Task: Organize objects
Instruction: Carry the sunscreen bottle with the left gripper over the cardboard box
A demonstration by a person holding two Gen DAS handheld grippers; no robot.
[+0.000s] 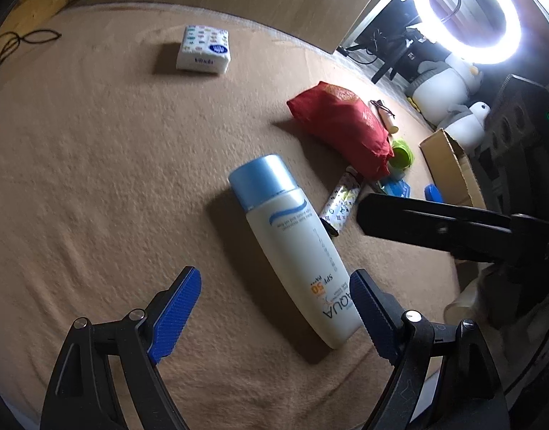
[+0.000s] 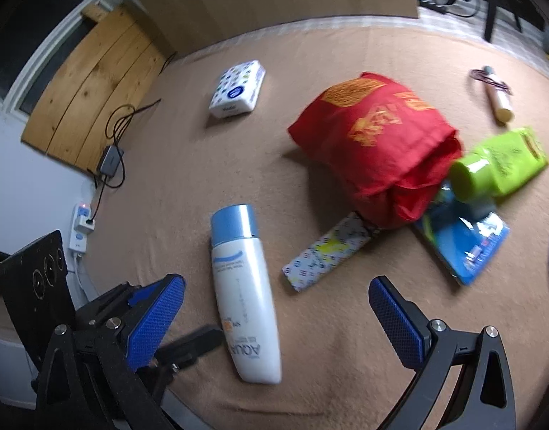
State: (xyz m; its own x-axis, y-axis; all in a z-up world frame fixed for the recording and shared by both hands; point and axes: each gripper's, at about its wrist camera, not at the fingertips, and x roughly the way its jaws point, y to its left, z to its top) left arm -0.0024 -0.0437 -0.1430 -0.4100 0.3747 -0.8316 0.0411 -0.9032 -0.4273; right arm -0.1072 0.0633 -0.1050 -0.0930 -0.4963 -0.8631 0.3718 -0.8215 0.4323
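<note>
A white sunscreen bottle with a light blue cap lies flat on the tan blanket. My left gripper hangs over its lower end, jaws wide open; the right blue pad is beside the bottle's base, and I cannot tell if it touches. In the right wrist view the same bottle lies below my right gripper, which is open with nothing between its pads. A black finger of the right gripper shows at the right of the left wrist view.
A red bag lies mid-blanket with a patterned box, a green tube and a blue packet around it. A tissue pack sits farther back. A cardboard box, plush penguins and a ring light stand at the right.
</note>
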